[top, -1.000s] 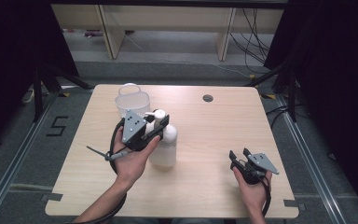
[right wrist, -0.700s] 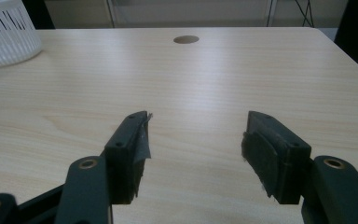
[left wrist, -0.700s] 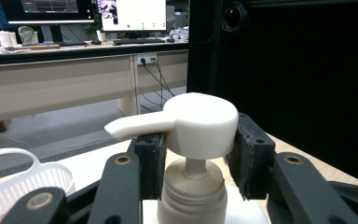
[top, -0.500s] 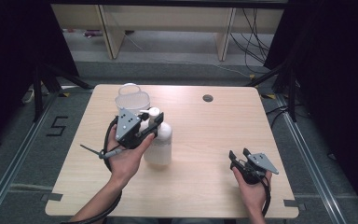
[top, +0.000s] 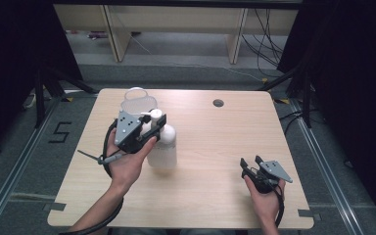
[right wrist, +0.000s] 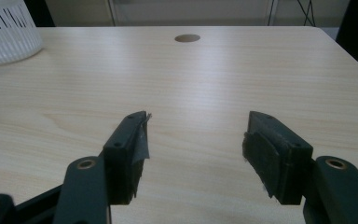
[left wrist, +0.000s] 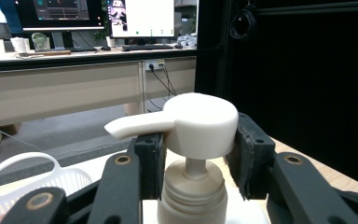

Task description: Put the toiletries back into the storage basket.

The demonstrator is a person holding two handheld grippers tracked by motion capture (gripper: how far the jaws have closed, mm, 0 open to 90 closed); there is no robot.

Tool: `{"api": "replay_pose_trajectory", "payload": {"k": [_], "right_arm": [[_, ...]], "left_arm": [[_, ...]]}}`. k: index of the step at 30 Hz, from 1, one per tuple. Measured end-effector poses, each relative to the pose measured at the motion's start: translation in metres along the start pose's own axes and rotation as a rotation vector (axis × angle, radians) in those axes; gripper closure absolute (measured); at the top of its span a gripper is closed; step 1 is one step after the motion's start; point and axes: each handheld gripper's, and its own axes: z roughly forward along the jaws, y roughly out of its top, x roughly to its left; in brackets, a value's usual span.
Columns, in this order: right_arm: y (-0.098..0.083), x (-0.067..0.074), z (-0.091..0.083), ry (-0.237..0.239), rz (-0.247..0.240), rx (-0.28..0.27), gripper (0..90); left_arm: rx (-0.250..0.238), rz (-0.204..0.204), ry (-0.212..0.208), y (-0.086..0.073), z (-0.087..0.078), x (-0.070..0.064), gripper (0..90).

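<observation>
A white pump bottle (top: 162, 152) stands upright on the left half of the wooden table (top: 215, 142). My left gripper (top: 157, 126) is shut on it just under its pump head. In the left gripper view the pump head (left wrist: 200, 123) sits between the two black pads, its spout pointing left, and both pads press against it. I cannot tell whether the bottle's base touches the table. My right gripper (top: 251, 161) is held low near the front right of the table. Its jaws stand open with nothing between them (right wrist: 196, 135).
A white slotted plastic basket (top: 138, 103) stands just behind the bottle at the back left, also seen as the basket (left wrist: 28, 186) and the basket (right wrist: 7, 32). A round cable hole (top: 218, 103) lies at the back centre. Dark stands and cables surround the table.
My left gripper has carried the pump bottle a little to the left and back, nearer the basket. The right gripper has stayed in place.
</observation>
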Motion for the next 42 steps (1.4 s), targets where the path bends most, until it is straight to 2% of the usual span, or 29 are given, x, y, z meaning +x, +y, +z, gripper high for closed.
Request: {"api": "replay_pose_trajectory", "payload": {"k": [3,4,7,12,29,32,34,40,41,42], "right_arm": [[-0.001,0.0,0.001,0.006,0.004,-0.017,40.0],[0.0,0.0,0.0,-0.006,-0.006,0.0,40.0],[0.0,0.0,0.001,-0.004,-0.005,-0.018,40.0],[0.0,0.0,0.0,-0.009,-0.006,0.0,40.0],[-0.001,0.0,0.001,-0.002,-0.005,-0.019,40.0],[0.0,-0.002,0.001,-0.015,-0.038,-0.016,40.0],[0.0,0.0,0.001,-0.012,-0.018,-0.006,40.0],[0.0,-0.001,0.001,-0.008,-0.027,-0.007,40.0],[0.0,0.001,0.0,-0.014,-0.007,-0.004,40.0],[0.0,0.0,0.001,-0.013,-0.016,-0.012,40.0]], "left_arm": [[0.001,0.003,0.005,0.002,0.0,0.003,58.9],[0.001,0.006,0.007,0.002,-0.001,0.004,58.9],[0.0,0.004,0.014,0.003,-0.001,0.006,58.9],[-0.007,0.003,0.021,0.005,-0.001,0.011,58.9],[-0.008,-0.005,0.051,0.006,-0.003,0.026,59.0],[-0.008,-0.002,0.059,0.007,-0.003,0.028,59.0],[-0.01,0.002,0.065,0.008,-0.003,0.03,59.0],[-0.011,0.018,0.082,0.01,-0.003,0.036,59.0],[-0.01,0.017,0.089,0.01,-0.003,0.038,59.0],[-0.007,0.015,0.096,0.011,-0.003,0.039,59.0]]}}
